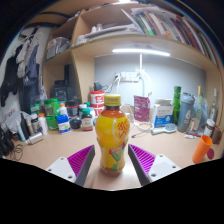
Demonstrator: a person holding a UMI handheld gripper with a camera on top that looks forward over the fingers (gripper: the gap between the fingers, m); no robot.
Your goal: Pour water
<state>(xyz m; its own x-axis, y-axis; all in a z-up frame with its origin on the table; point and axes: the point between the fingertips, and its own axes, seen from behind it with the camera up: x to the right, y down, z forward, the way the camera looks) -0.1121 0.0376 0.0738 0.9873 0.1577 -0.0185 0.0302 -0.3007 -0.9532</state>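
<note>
Yellow-labelled, orange-capped, your bottle (pixel 113 140) stands upright on the wooden desk (pixel 170 150) between your gripper (pixel 113 163) fingers, whose pink pads (pixel 80 160) sit spread wide, a gap at either side. Beyond it, clutter crowds the desk's back under a lit shelf (pixel 140 52).

Dorm room / home study desk. Wooden worktop (pixel 170 150) w/ shelving: books (pixel 150 22) on shelf (pixel 120 36) at top of frame, strip light (pixel 140 52) under it. Bottles, jars, boxes crowd back of worktop, mid-frame. Clothes (pixel 20 60) hanging at upper left.
</note>
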